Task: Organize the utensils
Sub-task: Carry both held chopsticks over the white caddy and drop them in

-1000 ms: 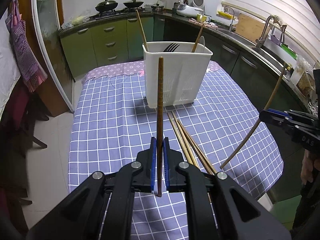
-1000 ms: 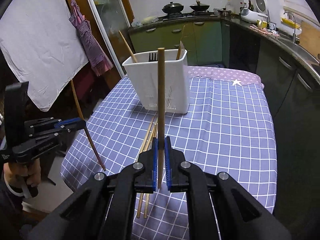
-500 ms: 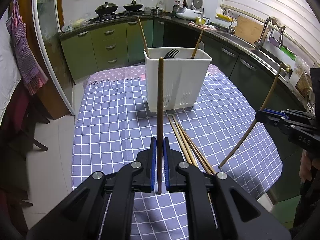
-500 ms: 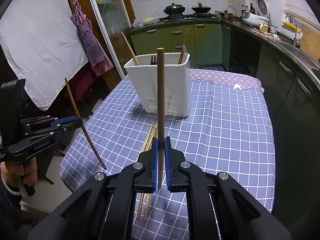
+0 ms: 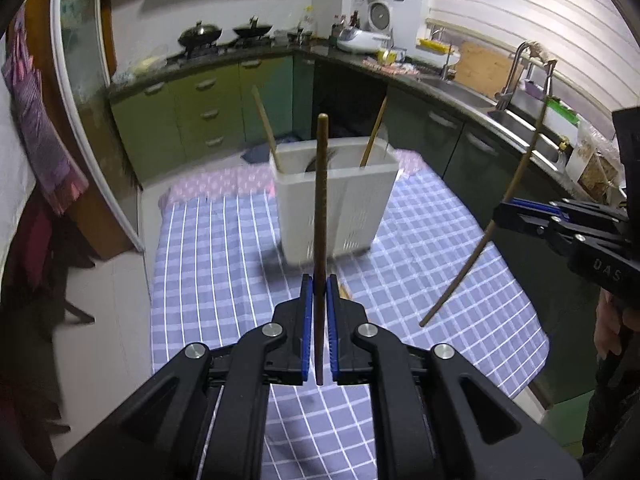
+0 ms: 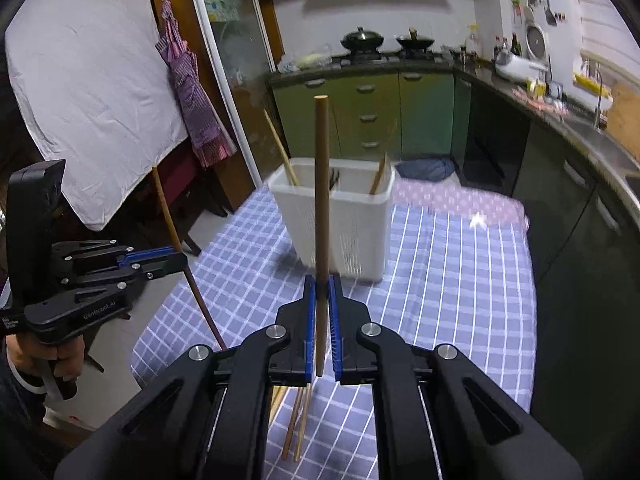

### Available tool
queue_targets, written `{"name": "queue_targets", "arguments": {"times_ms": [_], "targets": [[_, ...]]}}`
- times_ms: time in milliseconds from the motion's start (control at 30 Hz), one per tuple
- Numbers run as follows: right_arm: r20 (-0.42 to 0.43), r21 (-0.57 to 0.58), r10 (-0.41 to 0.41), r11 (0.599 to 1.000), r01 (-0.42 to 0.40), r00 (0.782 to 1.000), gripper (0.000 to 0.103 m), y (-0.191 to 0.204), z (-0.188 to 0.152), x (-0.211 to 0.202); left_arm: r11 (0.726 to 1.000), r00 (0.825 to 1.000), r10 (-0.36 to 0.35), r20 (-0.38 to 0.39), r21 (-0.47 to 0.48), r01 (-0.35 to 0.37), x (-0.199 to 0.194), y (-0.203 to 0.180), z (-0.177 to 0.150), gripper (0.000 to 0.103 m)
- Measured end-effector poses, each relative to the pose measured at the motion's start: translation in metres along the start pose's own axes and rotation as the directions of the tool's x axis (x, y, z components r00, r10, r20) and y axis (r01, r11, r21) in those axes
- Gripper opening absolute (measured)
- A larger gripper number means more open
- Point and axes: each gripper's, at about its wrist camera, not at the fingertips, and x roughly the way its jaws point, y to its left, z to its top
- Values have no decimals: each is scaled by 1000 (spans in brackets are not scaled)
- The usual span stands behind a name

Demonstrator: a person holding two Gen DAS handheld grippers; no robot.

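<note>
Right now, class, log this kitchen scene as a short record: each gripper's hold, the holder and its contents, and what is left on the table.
left gripper: shut on a dark brown chopstick, upright
right gripper: shut on a light wooden chopstick, upright
white slotted plastic holder: on the blue checked tablecloth; two chopsticks and a dark utensil inside
loose chopsticks: lying on the cloth

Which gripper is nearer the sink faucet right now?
Right. The right gripper hangs at the table edge on the faucet's side; the left gripper is off the opposite edge, with the table between.
</note>
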Motion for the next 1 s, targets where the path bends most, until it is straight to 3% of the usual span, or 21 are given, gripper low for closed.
{"name": "queue_targets", "arguments": {"times_ms": [167, 367, 600, 700, 1000], "targets": [[99, -10, -2, 1000, 3, 995, 7, 3, 53, -25, 1000, 997, -7, 80, 15, 6, -21, -5, 49, 7], [231, 9, -28, 1000, 27, 972, 7, -2, 118, -42, 1000, 975, -11, 220, 15, 8, -40, -8, 107, 7], [208, 30, -58, 998, 53, 976, 7, -19, 152, 8, 1000, 951, 9, 310, -11, -6, -15, -1, 144, 7], [163, 40, -60, 998, 54, 985, 7, -28, 147, 41, 999, 955, 37, 293, -18, -33, 12, 3, 147, 7], [50, 40, -47, 998, 45, 998, 7, -39, 117, 103, 998, 991, 47, 122, -36, -43, 78, 12, 123, 7]]}}
